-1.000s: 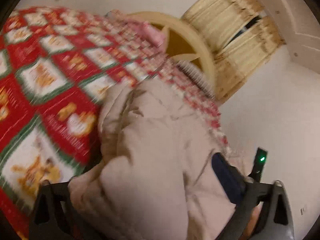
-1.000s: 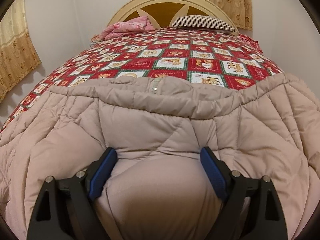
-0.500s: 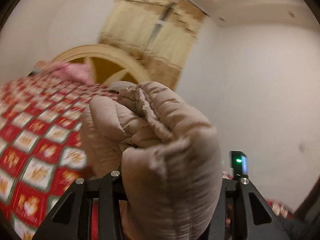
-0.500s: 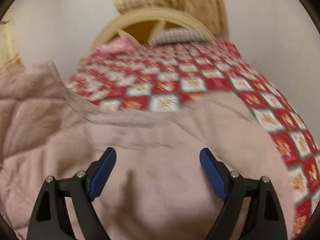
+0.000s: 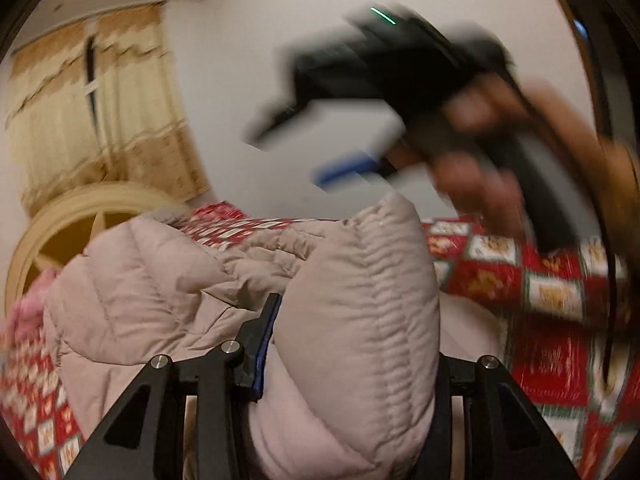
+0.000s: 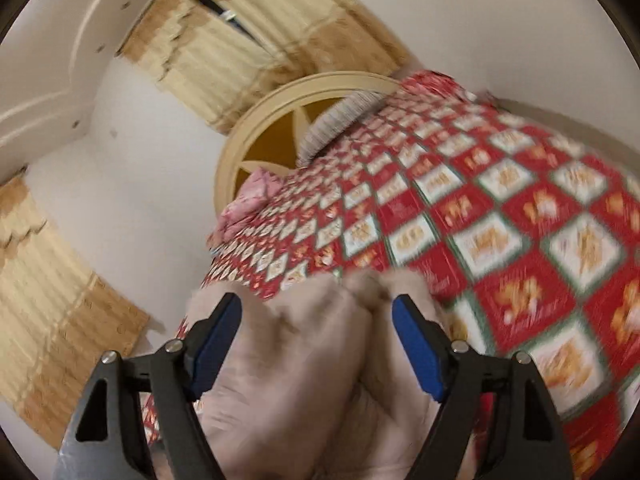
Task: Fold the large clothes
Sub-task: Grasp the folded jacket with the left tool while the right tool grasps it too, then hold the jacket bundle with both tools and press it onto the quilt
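Observation:
A beige quilted puffer coat (image 5: pixel 352 320) lies over a bed with a red patchwork cover (image 5: pixel 540 292). My left gripper (image 5: pixel 352 344) is shut on a thick bunched fold of the coat and holds it raised above the bed. My right gripper (image 6: pixel 318 332) is open and tilted; its blue pads (image 6: pixel 218 340) stand wide apart on either side of the coat (image 6: pixel 304 380), not pinching it. The right gripper also shows blurred in the left wrist view (image 5: pixel 320 152), held in a hand up in the air above the coat.
A cream arched headboard (image 6: pixel 280 100) stands at the far end of the bed, with a striped pillow (image 6: pixel 340 120) and pink bedding (image 6: pixel 248 196). Yellow curtains (image 6: pixel 240 48) hang behind it, and more curtains (image 6: pixel 52 312) hang on the side wall.
My left gripper has lifted its fold of coat and swung round. My right gripper has risen off the coat and tilted, still open.

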`<state>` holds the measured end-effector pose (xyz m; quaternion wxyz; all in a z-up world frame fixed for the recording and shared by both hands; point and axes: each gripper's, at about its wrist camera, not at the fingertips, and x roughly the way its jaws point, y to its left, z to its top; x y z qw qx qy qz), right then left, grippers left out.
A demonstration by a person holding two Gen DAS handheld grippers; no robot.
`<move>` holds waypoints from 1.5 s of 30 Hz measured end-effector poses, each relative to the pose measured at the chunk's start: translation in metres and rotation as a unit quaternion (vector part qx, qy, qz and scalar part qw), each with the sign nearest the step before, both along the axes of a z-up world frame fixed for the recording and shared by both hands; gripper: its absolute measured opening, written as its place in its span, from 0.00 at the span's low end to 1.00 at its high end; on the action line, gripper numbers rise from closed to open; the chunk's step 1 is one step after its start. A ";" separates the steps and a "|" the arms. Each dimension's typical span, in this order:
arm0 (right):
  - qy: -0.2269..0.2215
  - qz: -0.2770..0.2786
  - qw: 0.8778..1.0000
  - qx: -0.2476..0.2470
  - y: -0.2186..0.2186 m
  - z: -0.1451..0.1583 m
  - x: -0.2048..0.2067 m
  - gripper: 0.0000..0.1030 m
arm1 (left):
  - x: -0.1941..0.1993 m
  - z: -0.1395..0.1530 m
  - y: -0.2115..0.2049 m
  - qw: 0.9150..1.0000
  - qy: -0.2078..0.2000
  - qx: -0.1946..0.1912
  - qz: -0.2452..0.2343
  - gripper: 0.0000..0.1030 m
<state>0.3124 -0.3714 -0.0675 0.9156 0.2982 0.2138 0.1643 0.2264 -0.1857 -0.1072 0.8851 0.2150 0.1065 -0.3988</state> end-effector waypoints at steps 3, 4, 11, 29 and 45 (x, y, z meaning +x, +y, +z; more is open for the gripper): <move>0.010 0.066 0.995 -0.070 0.027 0.024 0.010 0.79 | -0.010 -0.007 -0.003 1.000 -0.020 0.017 -0.010 0.42; 0.024 0.089 0.991 -0.094 0.039 0.025 0.016 0.79 | -0.014 -0.007 -0.004 0.999 -0.023 0.021 -0.011 0.42; 0.111 0.181 0.962 -0.174 0.112 -0.010 0.053 0.14 | -0.031 0.007 0.006 0.996 -0.067 0.043 0.031 0.52; 0.158 -0.015 0.967 -0.197 0.009 -0.053 0.001 0.00 | 0.112 0.042 0.045 0.971 0.121 -0.029 0.202 0.96; 0.025 -0.109 0.993 -0.027 0.014 -0.025 0.032 0.49 | 0.081 0.055 0.031 0.973 0.052 -0.036 0.222 0.96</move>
